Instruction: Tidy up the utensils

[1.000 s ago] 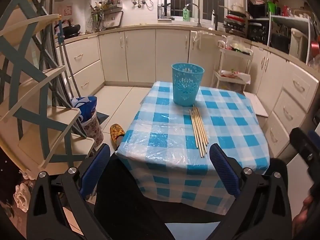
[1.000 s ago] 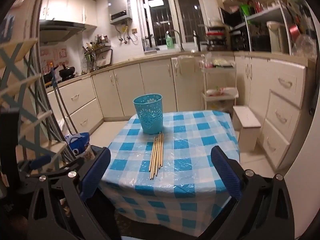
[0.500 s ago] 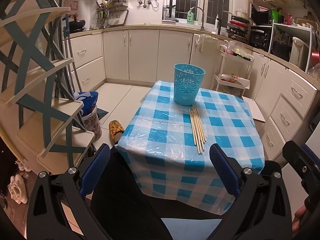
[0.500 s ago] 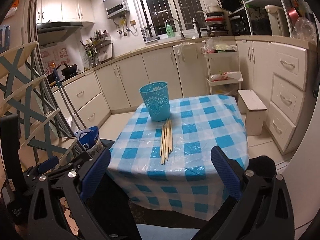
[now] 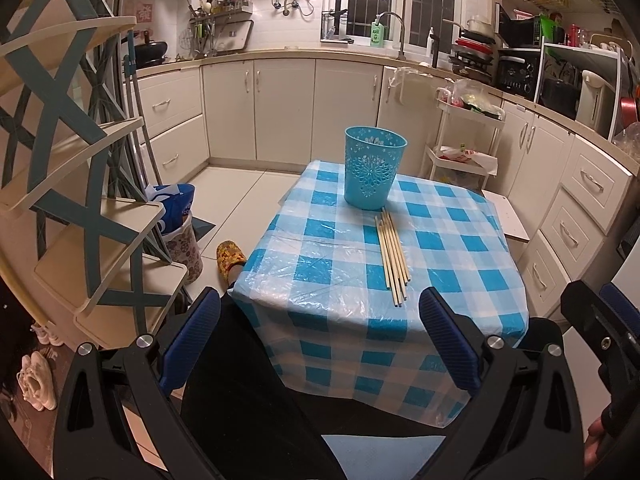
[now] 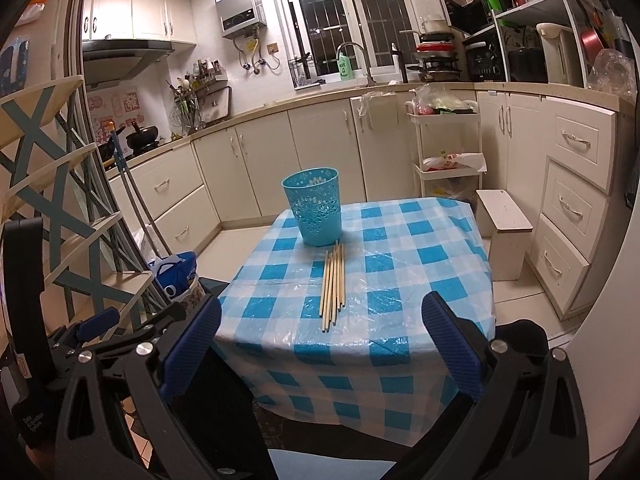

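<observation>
Several wooden chopsticks [image 5: 392, 256] [image 6: 334, 282] lie side by side on a blue-and-white checked tablecloth [image 5: 452, 240] [image 6: 408, 256]. Just behind them stands an upright turquoise perforated holder [image 5: 373, 168] [image 6: 316, 208], and I cannot see inside it. My left gripper [image 5: 320, 336] is open, held back from the table's near edge with nothing between its blue pads. My right gripper [image 6: 320, 340] is open too, likewise short of the table. The left gripper's body [image 6: 96, 328] shows at the lower left of the right wrist view.
A cream and teal shelf unit [image 5: 80, 200] stands close on the left. A patterned bin with a blue bag [image 5: 180, 232] and a yellow slipper [image 5: 230, 256] are on the floor. A white stool [image 6: 506, 232], trolley [image 6: 448, 152] and cabinets flank the right.
Both grippers have drawn back and risen, so the table looks smaller and farther. Chopsticks and holder have not moved.
</observation>
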The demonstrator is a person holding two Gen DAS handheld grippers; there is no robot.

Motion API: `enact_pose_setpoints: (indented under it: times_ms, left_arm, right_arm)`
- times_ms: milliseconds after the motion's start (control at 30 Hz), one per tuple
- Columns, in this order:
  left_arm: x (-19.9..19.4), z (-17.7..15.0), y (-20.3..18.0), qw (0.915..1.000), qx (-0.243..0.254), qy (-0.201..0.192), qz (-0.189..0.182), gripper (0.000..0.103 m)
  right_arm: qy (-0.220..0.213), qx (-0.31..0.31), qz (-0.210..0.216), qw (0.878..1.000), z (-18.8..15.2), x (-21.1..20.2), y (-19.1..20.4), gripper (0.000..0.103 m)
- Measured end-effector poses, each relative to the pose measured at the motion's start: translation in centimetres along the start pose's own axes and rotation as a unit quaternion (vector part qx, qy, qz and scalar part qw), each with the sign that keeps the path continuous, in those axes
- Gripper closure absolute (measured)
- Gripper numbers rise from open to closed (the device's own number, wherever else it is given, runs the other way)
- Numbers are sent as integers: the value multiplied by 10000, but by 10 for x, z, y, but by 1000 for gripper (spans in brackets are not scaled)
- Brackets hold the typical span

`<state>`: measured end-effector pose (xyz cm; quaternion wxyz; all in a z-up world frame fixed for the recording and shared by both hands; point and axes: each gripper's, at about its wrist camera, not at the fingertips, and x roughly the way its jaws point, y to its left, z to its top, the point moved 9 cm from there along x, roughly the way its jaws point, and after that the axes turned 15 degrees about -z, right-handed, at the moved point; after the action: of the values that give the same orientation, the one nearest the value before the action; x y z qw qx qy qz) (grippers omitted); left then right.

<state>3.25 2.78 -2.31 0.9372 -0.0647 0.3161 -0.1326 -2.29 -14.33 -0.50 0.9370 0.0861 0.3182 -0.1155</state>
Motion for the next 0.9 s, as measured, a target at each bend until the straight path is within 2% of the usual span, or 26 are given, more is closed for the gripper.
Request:
enact_pose_setpoints:
  times_ms: [900]
  left_arm:
    - [0, -4, -3, 10000, 0, -7, 18, 7]
  right_arm:
    - [17, -21, -10, 10000, -2, 0, 3, 7]
